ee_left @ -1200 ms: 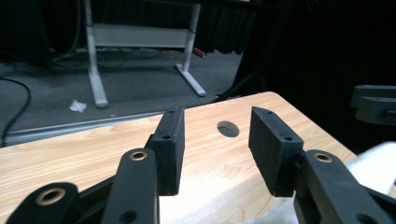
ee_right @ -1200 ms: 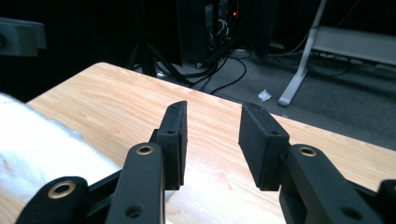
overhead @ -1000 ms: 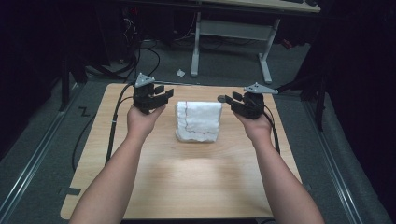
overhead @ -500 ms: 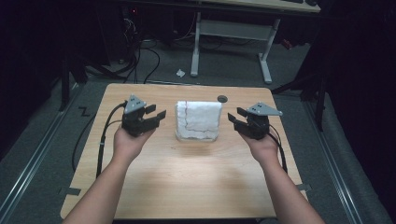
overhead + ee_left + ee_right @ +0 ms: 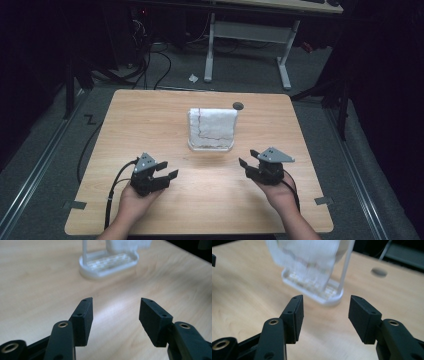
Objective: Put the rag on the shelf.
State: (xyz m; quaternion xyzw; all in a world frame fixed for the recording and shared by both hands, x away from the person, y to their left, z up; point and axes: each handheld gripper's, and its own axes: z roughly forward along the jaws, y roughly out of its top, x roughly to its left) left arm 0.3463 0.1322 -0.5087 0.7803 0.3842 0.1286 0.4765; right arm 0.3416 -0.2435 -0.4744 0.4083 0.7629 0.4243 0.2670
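A white cloth with a thin red line hangs over a clear plastic stand at the middle of the wooden table. My left gripper lies near the front left, well short of the stand. Its jaws have just been opening and hold nothing. My right gripper sits at the front right, also apart from the stand, and its jaws have likewise just been opening on nothing. In the left gripper view, the gripper points at the stand's base. In the right gripper view, the gripper faces the cloth and base.
A small dark hole marks the tabletop behind the stand. Beyond the far edge stand white desk legs, floor cables and a paper scrap. A cable trails from the left gripper toward the front edge.
Both hands have pulled back from beside the cloth toward the table's front edge and sunk lower. Both pairs of jaws stand wider than before. The cloth stays draped on the stand.
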